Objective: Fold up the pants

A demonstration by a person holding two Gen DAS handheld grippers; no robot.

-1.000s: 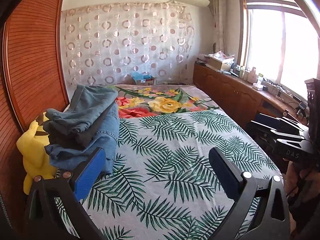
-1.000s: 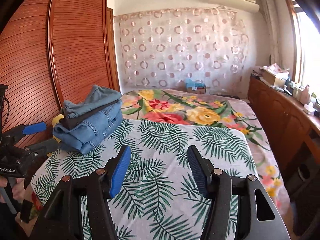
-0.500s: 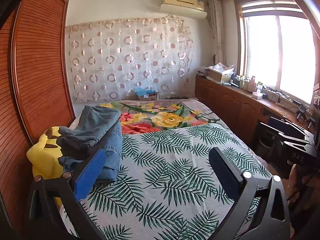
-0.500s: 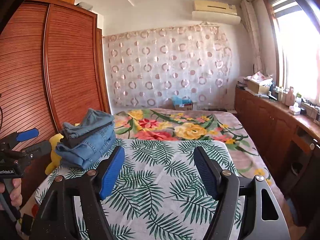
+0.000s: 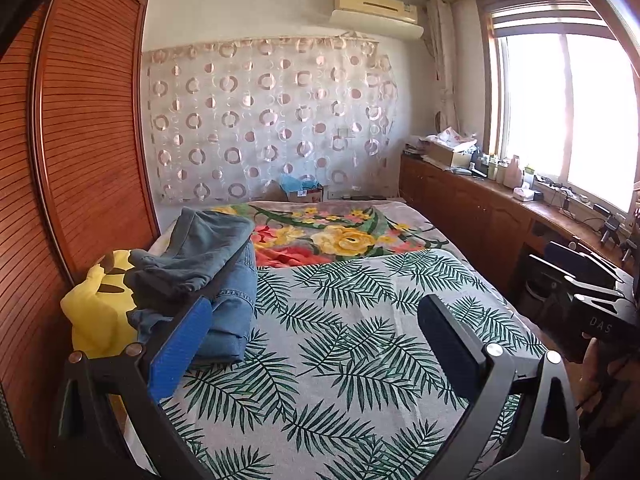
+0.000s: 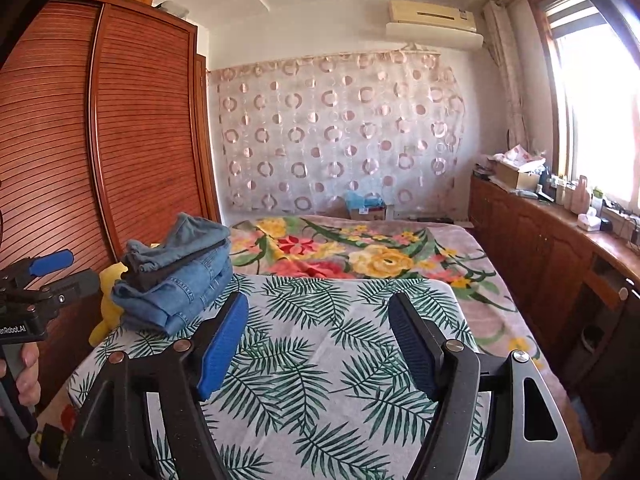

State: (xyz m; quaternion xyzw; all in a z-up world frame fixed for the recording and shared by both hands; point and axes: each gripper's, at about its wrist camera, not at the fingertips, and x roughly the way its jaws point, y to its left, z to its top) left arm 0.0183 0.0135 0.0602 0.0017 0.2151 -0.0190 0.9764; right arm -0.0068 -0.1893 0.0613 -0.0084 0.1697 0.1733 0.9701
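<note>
Both tools have tipped upward and drawn back from the bed since the earlier frames, so more ceiling and wall now show and the bed sits lower in each view. Neither holds anything: the left tool [image 5: 316,328] has its jaws spread wide apart over the palm-leaf sheet [image 5: 352,344], and the right tool [image 6: 320,332] is likewise parted and empty, well clear of the cloth. Folded pants [image 5: 208,276] lie in a stack at the bed's left edge, about midway up it, beside a yellow plush toy [image 5: 94,316] wedged against the wooden wardrobe [image 5: 84,152]; denim pairs sit underneath, with a looser grey-blue pair draped on top. No unfolded pair lies on the open sheet, so by my reading one fold cycle is over and the work stands between garments or at its close. If another pair is to be done, it must first be brought onto the open sheet and spread flat. That top pair looks less tidy than those beneath and might want squaring up, which would call for a low pinch at its hem.
</note>
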